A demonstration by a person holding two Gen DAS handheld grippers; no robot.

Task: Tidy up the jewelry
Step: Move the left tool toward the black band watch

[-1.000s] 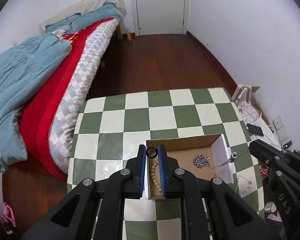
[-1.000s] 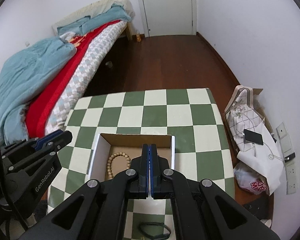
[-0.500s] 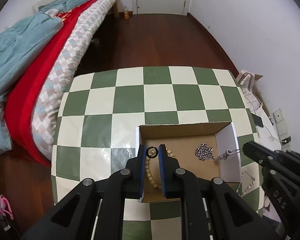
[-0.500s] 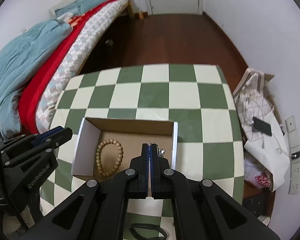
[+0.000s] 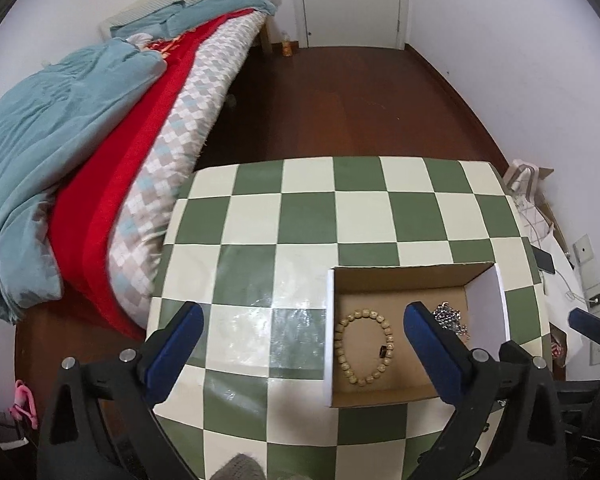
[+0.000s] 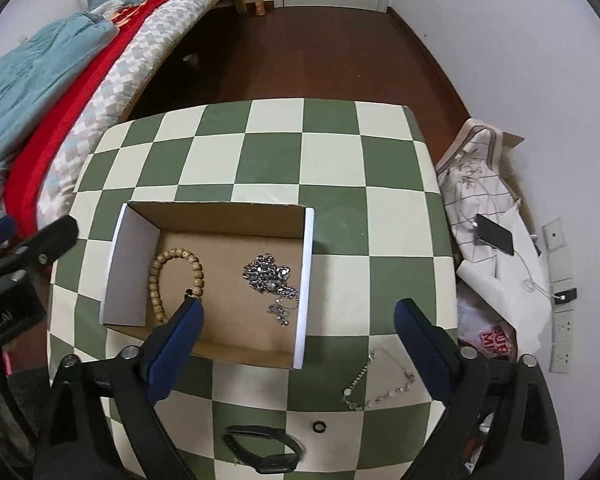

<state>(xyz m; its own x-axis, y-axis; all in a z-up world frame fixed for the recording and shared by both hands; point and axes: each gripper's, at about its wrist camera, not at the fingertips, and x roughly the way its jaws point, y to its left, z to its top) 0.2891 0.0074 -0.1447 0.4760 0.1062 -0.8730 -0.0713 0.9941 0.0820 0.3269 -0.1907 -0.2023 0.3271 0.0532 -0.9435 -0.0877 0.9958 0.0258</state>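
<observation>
Left wrist view: left hand-held gripper now spread, black ring released into box centre-right; right hand-held gripper likewise spread; thin chain remaining on desk.

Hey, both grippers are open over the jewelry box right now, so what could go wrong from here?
The thin chain lies flat on the tablecloth near the right gripper, so the fingers may slip off it. The small ring and black band lie near the table's front edge and might be knocked off. In the box, the silver necklace could snag.
</observation>
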